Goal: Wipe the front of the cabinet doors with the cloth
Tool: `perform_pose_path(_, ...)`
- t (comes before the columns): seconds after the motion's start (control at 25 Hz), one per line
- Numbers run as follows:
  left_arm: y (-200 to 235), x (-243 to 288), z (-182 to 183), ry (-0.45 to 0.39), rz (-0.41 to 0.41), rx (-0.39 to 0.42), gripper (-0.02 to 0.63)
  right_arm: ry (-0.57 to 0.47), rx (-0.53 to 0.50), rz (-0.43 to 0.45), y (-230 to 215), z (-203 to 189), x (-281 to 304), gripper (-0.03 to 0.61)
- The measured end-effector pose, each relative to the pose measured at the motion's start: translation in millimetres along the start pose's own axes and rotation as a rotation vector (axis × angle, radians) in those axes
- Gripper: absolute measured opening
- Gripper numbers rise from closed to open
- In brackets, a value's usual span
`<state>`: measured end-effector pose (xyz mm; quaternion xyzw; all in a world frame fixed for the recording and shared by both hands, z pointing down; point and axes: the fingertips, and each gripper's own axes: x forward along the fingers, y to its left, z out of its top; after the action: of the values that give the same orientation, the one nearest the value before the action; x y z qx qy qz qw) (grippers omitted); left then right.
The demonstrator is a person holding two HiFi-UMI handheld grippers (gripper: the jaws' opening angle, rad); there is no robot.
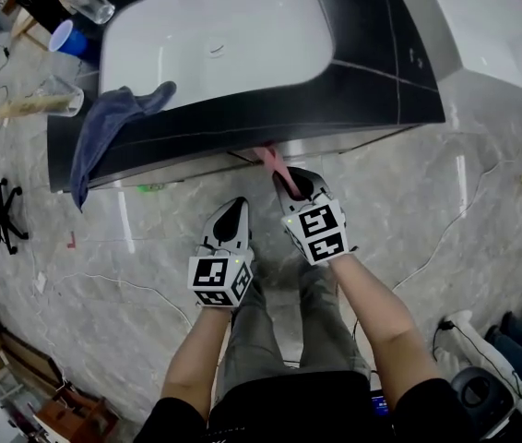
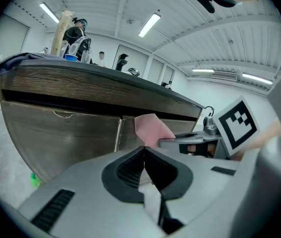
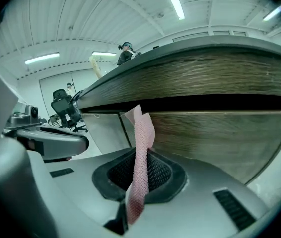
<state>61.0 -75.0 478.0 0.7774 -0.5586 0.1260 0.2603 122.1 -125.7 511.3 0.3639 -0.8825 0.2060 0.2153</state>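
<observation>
A pink cloth (image 1: 270, 162) is pinched in my right gripper (image 1: 290, 181), which is shut on it. The cloth (image 3: 141, 167) sticks up between the jaws, and its free end reaches the top of the wood-grain cabinet doors (image 3: 220, 138), by the seam under the dark counter edge. Whether it touches the door I cannot tell. My left gripper (image 1: 233, 209) hangs a little lower and to the left, shut with nothing in it. In the left gripper view (image 2: 144, 150) the cloth (image 2: 150, 128) shows against the cabinet doors (image 2: 56, 133), with the right gripper beside it.
A blue-grey towel (image 1: 104, 123) hangs over the counter's left front edge. The counter (image 1: 399, 81) holds a white sink basin (image 1: 215, 35). A blue cup (image 1: 69, 38) and a clear bottle (image 1: 90, 0) lie far left. A small green object (image 2: 34, 179) lies by the cabinet base; a cable (image 1: 445, 229) crosses the marble floor.
</observation>
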Motion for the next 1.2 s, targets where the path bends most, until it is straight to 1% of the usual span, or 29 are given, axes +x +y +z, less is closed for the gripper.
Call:
perform_pose_path(0.16,-16,9,-4,0.005,-0.008,-0.001,0.01,-0.002,0.02,-0.033,-28,-5,-14,0.041)
perform_pose_path(0.36,-42,26,-9,0.01,-0.04,0.017,0.011,-0.022,0.042,-0.077,-61,-10,-35,0.041)
perform_pose_path(0.76,-85,52,-9,-0.002,-0.084,0.046,0.009,-0.061,0.081,-0.182,-129,-19,-78,0.041)
perform_pose_path(1.2,-113,57,-18,0.0,-0.095,0.058,0.01,-0.071,0.125,-0.272,-176,-34,-112,0.041)
